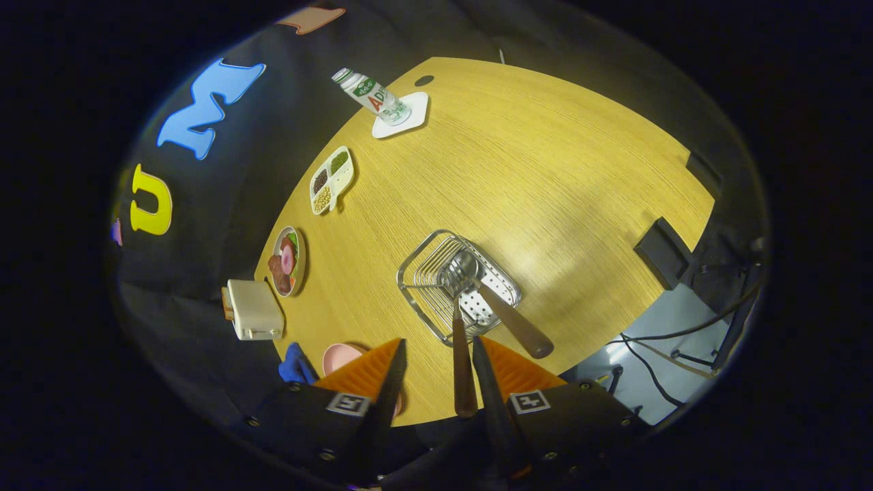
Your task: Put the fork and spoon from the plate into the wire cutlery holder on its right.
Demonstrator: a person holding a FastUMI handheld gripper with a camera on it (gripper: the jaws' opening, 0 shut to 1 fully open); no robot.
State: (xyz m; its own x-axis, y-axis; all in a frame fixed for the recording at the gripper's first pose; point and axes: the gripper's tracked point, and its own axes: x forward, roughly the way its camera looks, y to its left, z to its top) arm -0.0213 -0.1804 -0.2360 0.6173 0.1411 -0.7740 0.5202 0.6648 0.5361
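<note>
Cutlery, two pieces, wooden handles on steel heads: light, stiff, probably slick at the metal, so grip the wood. Spoon (501, 307) lies in the wire cutlery holder (416, 269), handle leaning out over its rim. Fork (464, 365) stands between your fingers, beside the right one, tines toward the holder. Gripper (436, 375) part-open; whether either finger touches it, cannot tell.

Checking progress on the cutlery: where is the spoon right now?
In the gripper view the spoon lies in the wire cutlery holder, just ahead of the jaws, its handle sticking out over the rim.
</note>
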